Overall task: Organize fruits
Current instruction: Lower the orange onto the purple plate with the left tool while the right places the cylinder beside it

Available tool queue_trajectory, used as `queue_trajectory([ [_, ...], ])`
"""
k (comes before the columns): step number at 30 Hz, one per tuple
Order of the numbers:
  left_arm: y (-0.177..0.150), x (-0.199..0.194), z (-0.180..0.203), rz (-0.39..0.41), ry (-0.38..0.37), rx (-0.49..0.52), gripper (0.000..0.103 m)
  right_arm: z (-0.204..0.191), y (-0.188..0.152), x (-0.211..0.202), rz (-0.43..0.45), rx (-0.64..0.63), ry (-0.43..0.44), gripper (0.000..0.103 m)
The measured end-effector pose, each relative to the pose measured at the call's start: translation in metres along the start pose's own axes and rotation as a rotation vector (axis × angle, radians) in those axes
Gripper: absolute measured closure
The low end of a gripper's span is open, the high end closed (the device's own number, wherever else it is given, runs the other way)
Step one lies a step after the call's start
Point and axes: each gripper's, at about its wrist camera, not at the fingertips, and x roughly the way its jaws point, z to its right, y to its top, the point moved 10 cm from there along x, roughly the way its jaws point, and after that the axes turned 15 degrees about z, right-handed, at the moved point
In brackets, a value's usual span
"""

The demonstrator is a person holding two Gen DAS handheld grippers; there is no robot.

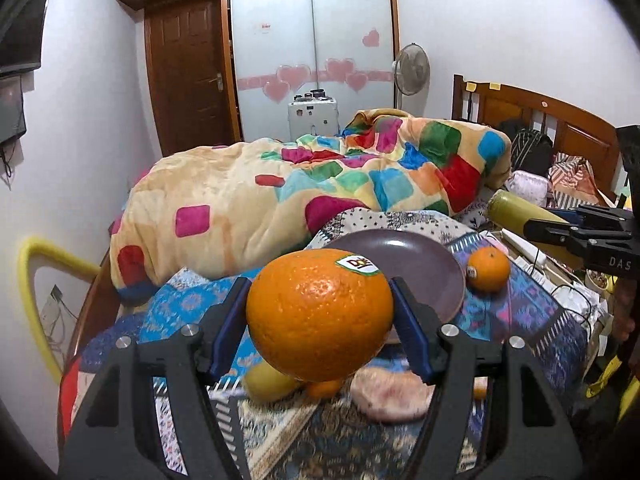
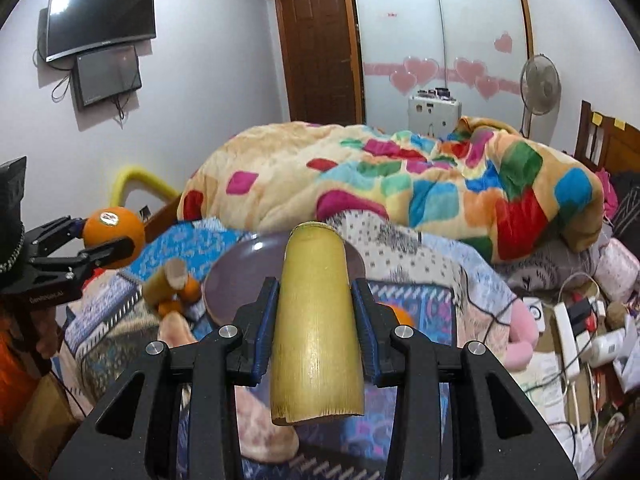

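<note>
My left gripper (image 1: 318,304) is shut on a large orange (image 1: 319,316) with a sticker, held above the bed; it also shows in the right wrist view (image 2: 114,242). My right gripper (image 2: 316,304) is shut on a yellow sugarcane piece (image 2: 316,328), seen from the left wrist view (image 1: 516,210) at the right. A purple plate (image 1: 424,268) lies on the patterned cloth ahead, also in the right wrist view (image 2: 240,276). A second orange (image 1: 488,270) sits right of the plate. Below the held orange lie another sugarcane piece (image 1: 266,384), a small orange (image 1: 324,388) and a pink fruit (image 1: 392,396).
A colourful blanket (image 1: 320,184) is heaped behind the plate. A wooden headboard (image 1: 540,116) stands at the right. Power strips and cables (image 2: 576,328) clutter the right side. A fan (image 1: 410,70) and a wardrobe (image 1: 312,40) stand at the back.
</note>
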Motion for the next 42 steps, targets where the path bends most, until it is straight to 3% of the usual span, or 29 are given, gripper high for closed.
queue_trajectory([
  [7, 0.008, 0.038, -0.001, -0.033, -0.001, -0.009, 0.035, -0.001, 0.007, 0.028, 0.010, -0.012, -0.008, 0.069],
  [13, -0.002, 0.079, -0.004, -0.135, -0.023, -0.038, 0.035, 0.000, 0.009, 0.058, -0.002, -0.008, -0.023, 0.069],
  [22, -0.028, 0.122, 0.005, -0.267, -0.035, 0.029, 0.035, 0.005, -0.015, 0.104, -0.108, -0.016, -0.064, 0.069],
  [29, -0.046, 0.142, 0.010, -0.369, -0.059, 0.039, 0.035, 0.008, -0.042, 0.122, -0.215, -0.024, -0.077, 0.069],
  [42, -0.061, 0.155, 0.013, -0.469, -0.066, 0.030, 0.034, 0.008, -0.060, 0.134, -0.299, -0.007, -0.068, 0.069],
])
